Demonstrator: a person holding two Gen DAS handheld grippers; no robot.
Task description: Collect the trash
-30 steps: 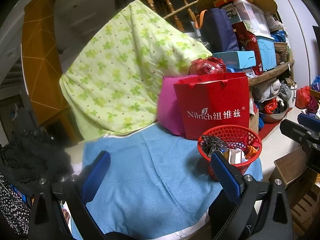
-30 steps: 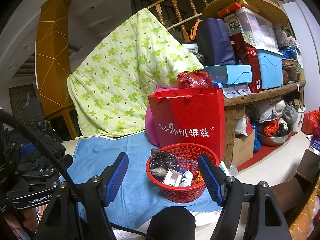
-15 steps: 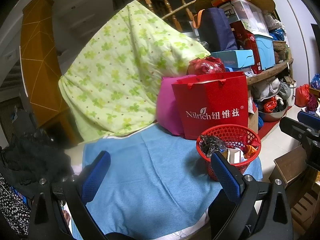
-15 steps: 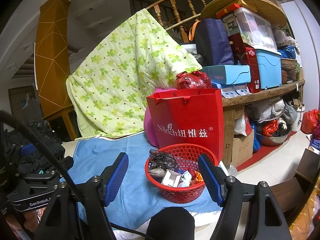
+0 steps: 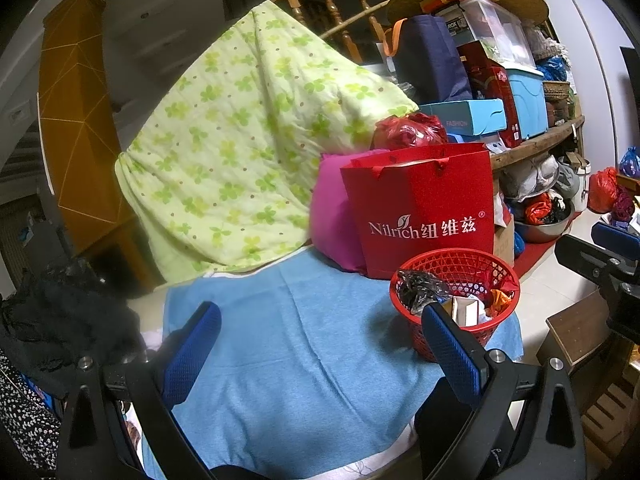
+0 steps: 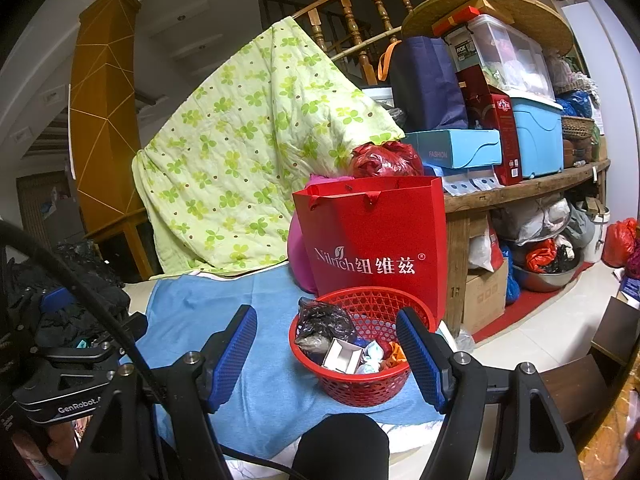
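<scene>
A red plastic mesh basket (image 6: 374,380) stands on the blue cloth (image 6: 260,380) near its right edge. It holds trash: a crumpled black bag (image 6: 324,322), a small white box (image 6: 340,356) and coloured wrappers. The basket also shows in the left wrist view (image 5: 472,264). My right gripper (image 6: 326,356) is open and empty, held just in front of the basket. My left gripper (image 5: 320,348) is open and empty above the blue cloth (image 5: 300,360), left of the basket.
A red paper bag (image 6: 376,240) stands right behind the basket, with a pink cushion (image 5: 332,220) and a green flowered quilt (image 5: 248,140) beside it. A wooden shelf (image 6: 528,188) stacked with boxes stands at right. Black fabric (image 5: 60,320) lies at left.
Both views have shifted only slightly. The basket and its contents have not moved, and both grippers stay open.
</scene>
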